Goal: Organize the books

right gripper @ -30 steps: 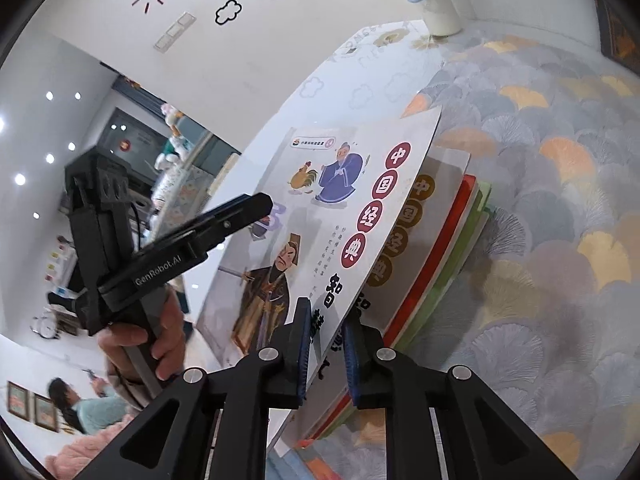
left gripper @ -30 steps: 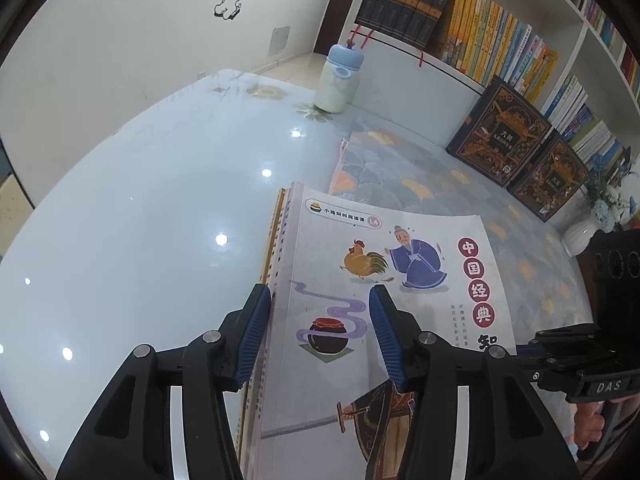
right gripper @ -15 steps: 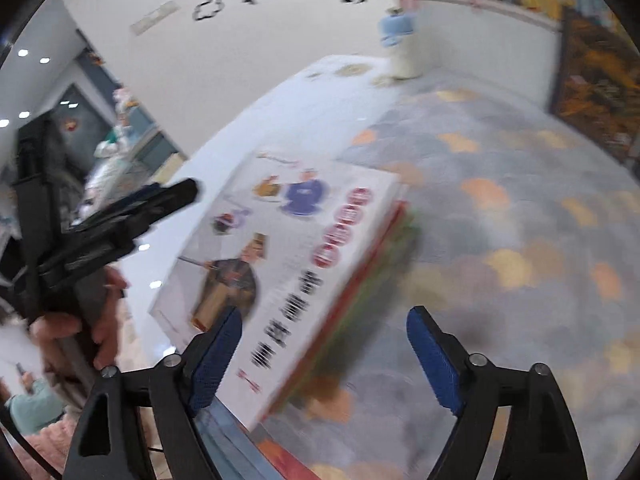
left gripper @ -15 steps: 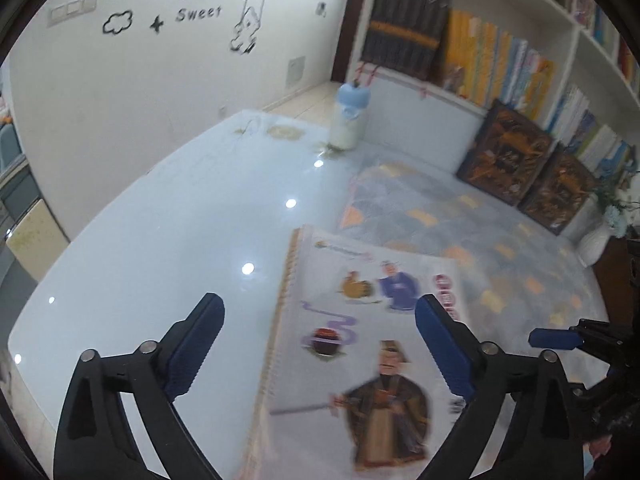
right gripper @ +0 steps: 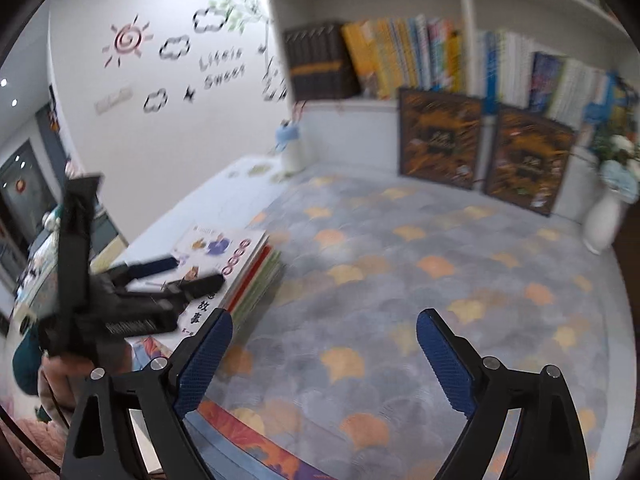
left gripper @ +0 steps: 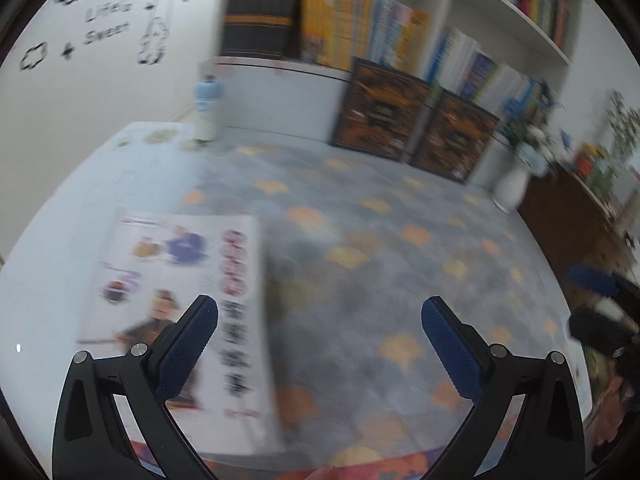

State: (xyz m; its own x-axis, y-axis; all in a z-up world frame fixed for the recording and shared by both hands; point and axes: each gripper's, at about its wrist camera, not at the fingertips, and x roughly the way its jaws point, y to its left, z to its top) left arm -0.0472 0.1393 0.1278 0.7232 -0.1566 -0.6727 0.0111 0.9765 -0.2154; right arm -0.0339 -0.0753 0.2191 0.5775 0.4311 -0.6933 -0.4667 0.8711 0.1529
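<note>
Books (right gripper: 240,268) are lying stacked at the patterned mat's (left gripper: 360,280) left edge | bookshelf (right gripper: 400,60) is standing behind | left gripper (left gripper: 320,344) and right gripper (right gripper: 324,356) are hovering tilted downward, jaws just opened wide, nothing between.

This looks like a child's reading room in a home. White bookshelves (right gripper: 460,12) packed with colourful books (right gripper: 412,56) fill one wall, with two dark picture boxes (right gripper: 440,136) leaning beneath them. The other wall (right gripper: 160,128) carries playful stickers: a sun (right gripper: 128,40), clouds (right gripper: 174,47) and handwritten-style words. A soft grey rug (right gripper: 400,280) with orange fan shapes covers the floor, a white vase (right gripper: 604,220) of flowers stands in the corner, and a stack of picture books (right gripper: 240,264) lies on the rug's edge
</note>
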